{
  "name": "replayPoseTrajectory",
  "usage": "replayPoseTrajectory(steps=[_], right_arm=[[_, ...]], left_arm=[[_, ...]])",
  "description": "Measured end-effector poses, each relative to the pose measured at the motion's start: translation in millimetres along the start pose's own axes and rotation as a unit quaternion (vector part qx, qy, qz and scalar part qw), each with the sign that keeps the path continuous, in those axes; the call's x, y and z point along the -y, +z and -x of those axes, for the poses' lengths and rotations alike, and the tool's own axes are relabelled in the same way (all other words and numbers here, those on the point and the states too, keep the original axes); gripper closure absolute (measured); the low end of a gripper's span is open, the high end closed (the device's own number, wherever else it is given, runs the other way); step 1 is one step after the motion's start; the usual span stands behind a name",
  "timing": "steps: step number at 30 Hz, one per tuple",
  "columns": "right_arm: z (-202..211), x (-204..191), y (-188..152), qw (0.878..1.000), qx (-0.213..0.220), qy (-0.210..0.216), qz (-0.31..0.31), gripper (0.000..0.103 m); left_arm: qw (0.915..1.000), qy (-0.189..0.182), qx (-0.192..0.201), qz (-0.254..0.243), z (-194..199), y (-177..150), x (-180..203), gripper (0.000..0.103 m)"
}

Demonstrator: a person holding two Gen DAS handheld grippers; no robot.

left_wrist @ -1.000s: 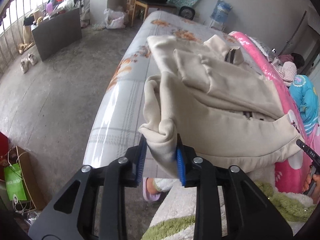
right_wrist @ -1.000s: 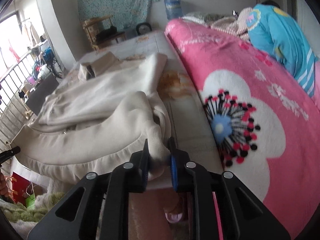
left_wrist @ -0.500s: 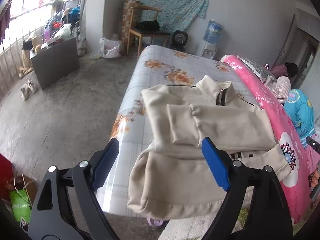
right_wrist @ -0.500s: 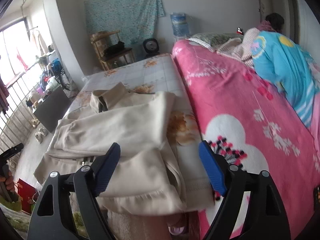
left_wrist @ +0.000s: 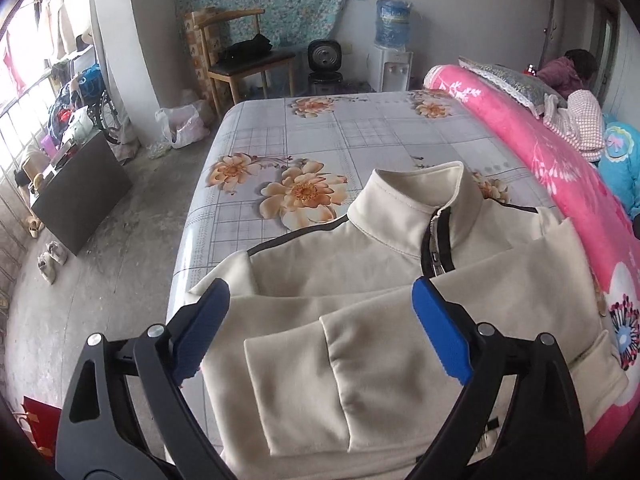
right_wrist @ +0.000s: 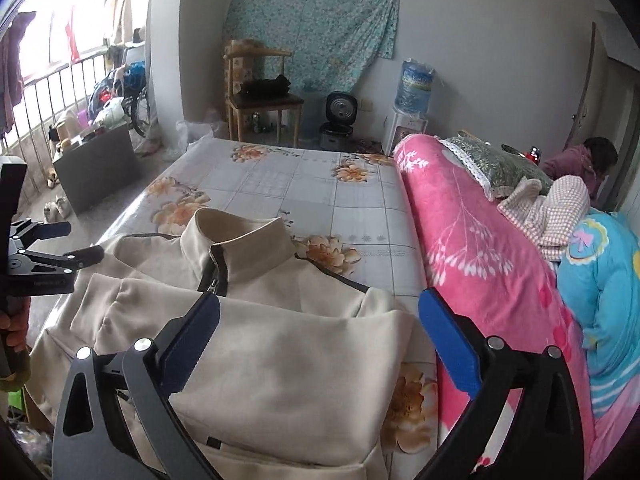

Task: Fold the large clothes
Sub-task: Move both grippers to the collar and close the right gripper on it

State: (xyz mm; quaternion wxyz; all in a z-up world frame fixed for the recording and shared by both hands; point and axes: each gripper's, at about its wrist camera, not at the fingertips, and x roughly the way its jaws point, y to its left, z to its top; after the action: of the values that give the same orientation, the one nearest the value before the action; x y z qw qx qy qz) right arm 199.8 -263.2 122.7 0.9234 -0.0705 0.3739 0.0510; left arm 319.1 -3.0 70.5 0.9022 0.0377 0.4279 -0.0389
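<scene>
The left wrist view looks down over the left gripper [left_wrist: 320, 316], whose blue-padded jaws have just been opening and now stand wide apart with nothing pressed between them; the cream jacket [left_wrist: 360, 320] lies below and beyond them on the bed [left_wrist: 360, 136], folded, its sleeves laid across the chest, its collar [left_wrist: 416, 200] standing up toward the far end and its dark zip [left_wrist: 434, 248] partly undone. The jacket sits at the near end of the bed, its lower hem at the near edge and its far side close to the pink floral blanket [left_wrist: 520, 148] that runs along the bed's right edge; the bed's cover is a grey check printed with orange flowers. The right wrist view shows the right gripper [right_wrist: 320, 328] likewise spread wide, having just been opening, with nothing between its pads; the jacket [right_wrist: 280, 360] lies under it, and the left gripper [right_wrist: 60, 246] appears at the left edge of that view, held in a hand [right_wrist: 14, 328]. Beyond the far end of the bed stand a wooden chair [left_wrist: 240, 56], a small black fan [left_wrist: 324, 54] and a water dispenser [left_wrist: 390, 40] with a blue bottle; the bottle's label is too small to read. No legible writing shows on the jacket; a person [right_wrist: 592, 160] is at the far right.
</scene>
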Motion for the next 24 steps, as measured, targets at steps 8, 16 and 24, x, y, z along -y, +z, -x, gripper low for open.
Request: replayPoseTrajectory(steps=[8, 16, 24], right_arm=[[-91.9, 4.7, 45.2, 0.996, -0.070, 0.052, -0.006, 0.006], [-208.3, 8.7, 83.0, 0.968, -0.177, 0.156, -0.087, 0.006], [-276.0, -15.8, 90.5, 0.948, -0.253, 0.177, -0.076, 0.019]], left_arm=[[0.9996, 0.008, -0.027, -0.002, -59.8, 17.3, 22.0, 0.014], [0.9994, 0.013, -0.021, 0.025, -73.1, 31.6, 24.6, 0.014], [0.9988, 0.020, -0.028, 0.034, -82.7, 31.4, 26.5, 0.014]])
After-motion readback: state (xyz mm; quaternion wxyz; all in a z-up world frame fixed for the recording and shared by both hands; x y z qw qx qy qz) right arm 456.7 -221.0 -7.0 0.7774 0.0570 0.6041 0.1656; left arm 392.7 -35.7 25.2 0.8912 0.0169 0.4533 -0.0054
